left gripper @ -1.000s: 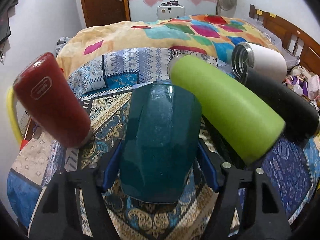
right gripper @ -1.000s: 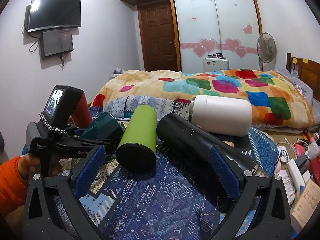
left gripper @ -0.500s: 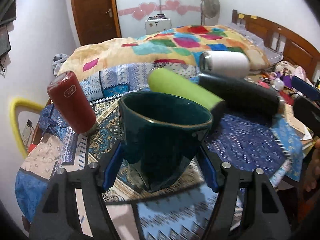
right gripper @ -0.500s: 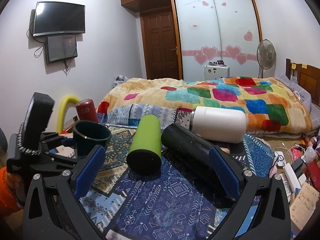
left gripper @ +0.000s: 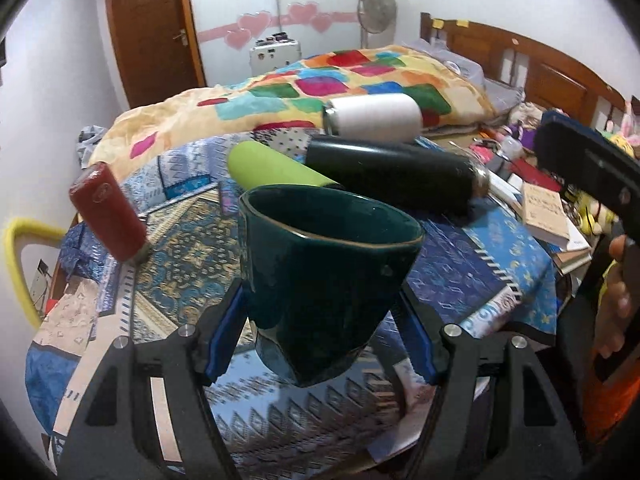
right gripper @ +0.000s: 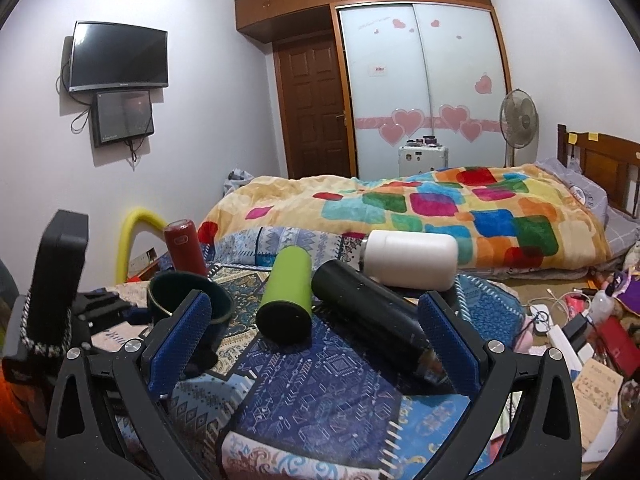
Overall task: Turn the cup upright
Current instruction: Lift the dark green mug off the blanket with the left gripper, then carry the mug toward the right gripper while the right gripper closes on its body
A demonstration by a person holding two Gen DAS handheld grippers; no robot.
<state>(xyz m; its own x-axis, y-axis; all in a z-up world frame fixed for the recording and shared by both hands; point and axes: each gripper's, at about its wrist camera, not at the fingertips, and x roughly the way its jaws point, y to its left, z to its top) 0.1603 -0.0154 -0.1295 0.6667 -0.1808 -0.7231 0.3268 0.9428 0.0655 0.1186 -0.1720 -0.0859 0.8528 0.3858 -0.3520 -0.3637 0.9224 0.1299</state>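
A dark teal ceramic cup point(left gripper: 320, 292) is clamped between the blue pads of my left gripper point(left gripper: 320, 336), mouth up and slightly tilted, its base close above the patterned table cloth point(left gripper: 188, 256). It also shows in the right wrist view point(right gripper: 188, 304), at the left, upright. My right gripper point(right gripper: 312, 344) is open and empty, held above the cloth near the black bottle point(right gripper: 372, 312).
A red bottle point(left gripper: 108, 212) stands upright at the left. A green bottle point(left gripper: 276, 168), a black bottle point(left gripper: 396, 176) and a white bottle point(left gripper: 372, 118) lie on their sides behind the cup. Books point(left gripper: 548, 212) and clutter lie to the right. A bed is behind.
The left gripper has turned the teal cup from mouth-down to mouth-up and drawn it back toward the table's front. The right gripper has lifted and tilted up slightly, staying open.
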